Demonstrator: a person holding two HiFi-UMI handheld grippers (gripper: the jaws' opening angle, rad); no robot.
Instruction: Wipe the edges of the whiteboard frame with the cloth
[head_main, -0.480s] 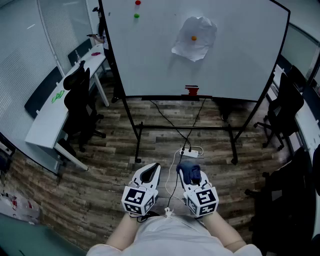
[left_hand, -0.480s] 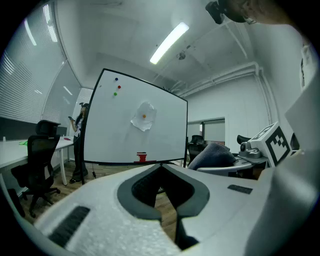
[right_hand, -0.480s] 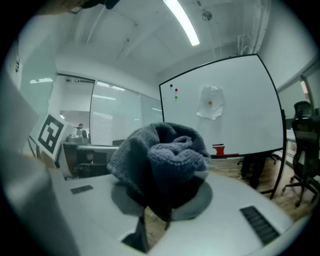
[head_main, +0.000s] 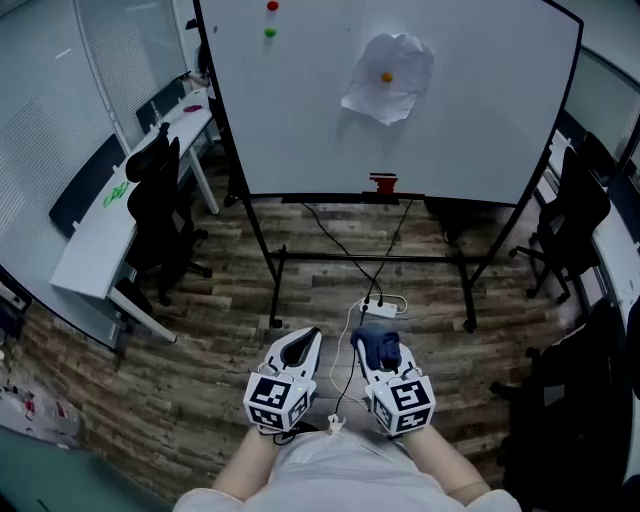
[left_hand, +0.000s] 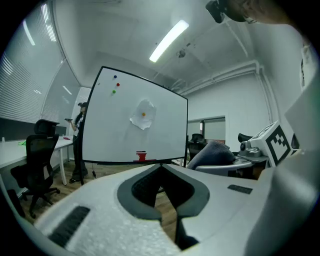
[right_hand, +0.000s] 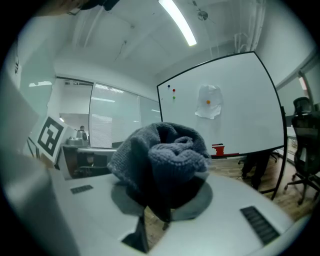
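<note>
Between half a second ago and now almost nothing has changed: the board sits a touch differently in the head view, both my tools hang where they were, close to my body, so by my reckoning the wiping hasn't begun and I still have to walk up to the board. Far left stands a white surface (head_main: 95, 235) with a black chair (head_main: 160, 195) beside it. My left tool (head_main: 303, 345) is empty, its jaws brought together at the tips with nothing between them. Just to its right, my right tool (head_main: 380, 358) is clamped on the cloth (head_main: 376, 343), a dark knitted wad that bulges out over the jaws and hides their tips in the right gripper view. Ahead, well apart from both tools, the whiteboard (head_main: 300, 110) stands on its stand, its black frame (head_main: 330, 197) untouched. A crumpled sheet of paper (head_main: 390, 85) is pinned near the middle. A small red thing (head_main: 383, 181) rests on the bottom ledge; I can't tell what it is. The head view cuts off the top edge of the frame, and the right edge runs close to more chairs (head_main: 578, 215), so I can't judge how clear the access is there.
</note>
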